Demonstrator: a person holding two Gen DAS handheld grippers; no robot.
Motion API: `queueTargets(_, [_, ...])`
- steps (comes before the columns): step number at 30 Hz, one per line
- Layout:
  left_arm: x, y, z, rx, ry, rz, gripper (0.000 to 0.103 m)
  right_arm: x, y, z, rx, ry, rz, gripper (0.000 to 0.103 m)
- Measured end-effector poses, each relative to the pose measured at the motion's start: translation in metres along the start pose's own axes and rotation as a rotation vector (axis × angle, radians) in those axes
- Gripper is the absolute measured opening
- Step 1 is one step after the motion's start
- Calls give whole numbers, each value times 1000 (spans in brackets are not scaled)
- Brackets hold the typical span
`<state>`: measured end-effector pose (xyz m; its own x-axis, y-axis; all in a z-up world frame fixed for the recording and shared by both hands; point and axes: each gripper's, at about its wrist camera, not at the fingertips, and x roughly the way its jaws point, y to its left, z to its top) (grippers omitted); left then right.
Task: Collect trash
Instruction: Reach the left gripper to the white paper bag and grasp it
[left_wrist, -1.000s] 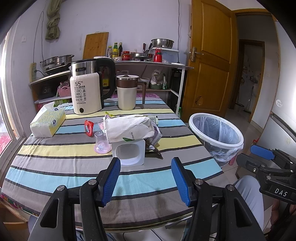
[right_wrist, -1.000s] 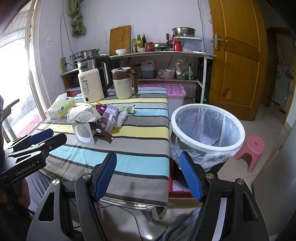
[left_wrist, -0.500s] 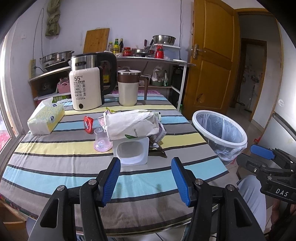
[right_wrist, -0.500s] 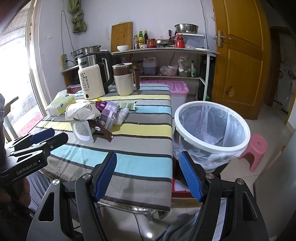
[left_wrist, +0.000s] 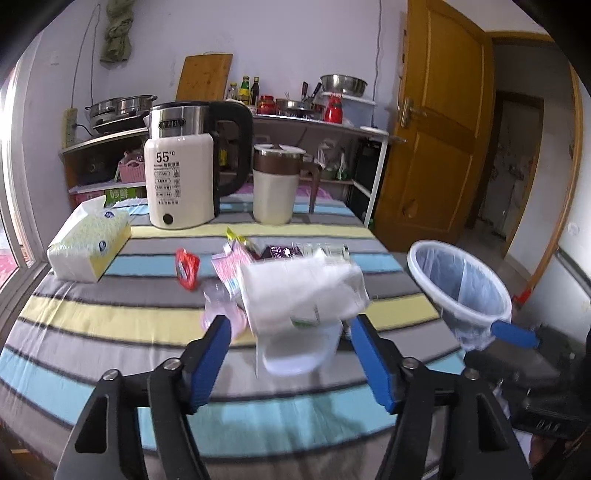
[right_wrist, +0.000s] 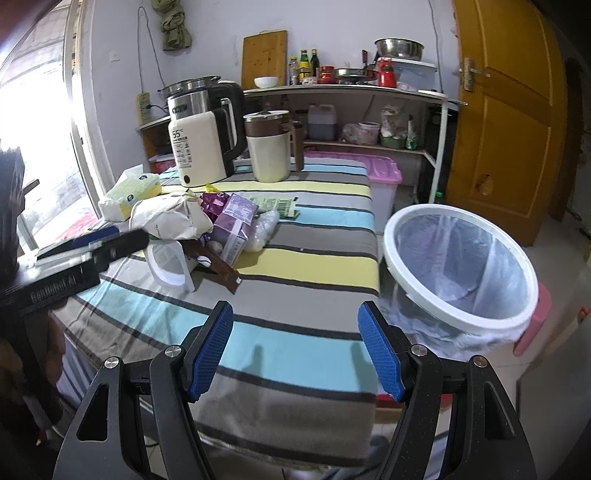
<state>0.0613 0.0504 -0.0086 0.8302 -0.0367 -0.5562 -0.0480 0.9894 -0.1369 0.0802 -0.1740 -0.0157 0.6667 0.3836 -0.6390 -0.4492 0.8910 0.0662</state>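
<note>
Tissue box at the striped table's left, left gripper with jaws just opened wide around nothing, white tub and crumpled wrapper pile just ahead mid-table, right gripper agape and empty, lined bin beside the table's right edge.

Pale walls, orange wooden door, cluttered metal shelf, bright window at left, tiled floor.

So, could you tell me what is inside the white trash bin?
The trash bin holds a clear plastic liner; no trash shows inside, though the near rim hides part of its bottom.
</note>
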Motion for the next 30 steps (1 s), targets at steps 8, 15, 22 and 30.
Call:
queueTargets(8, [21, 12, 16, -23, 28, -77, 61, 14, 0, 7, -5, 17, 7, 71])
queueTargets(15, [24, 10, 12, -28, 42, -137, 10, 17, -2, 6, -3, 27, 0, 71])
queueTargets(22, [8, 12, 13, -37, -7, -140, 6, 18, 0, 8, -14, 25, 7, 71])
queueTargets(30, [-8, 30, 14, -69, -38, -99, 5, 37, 20, 15, -84, 54, 69, 71])
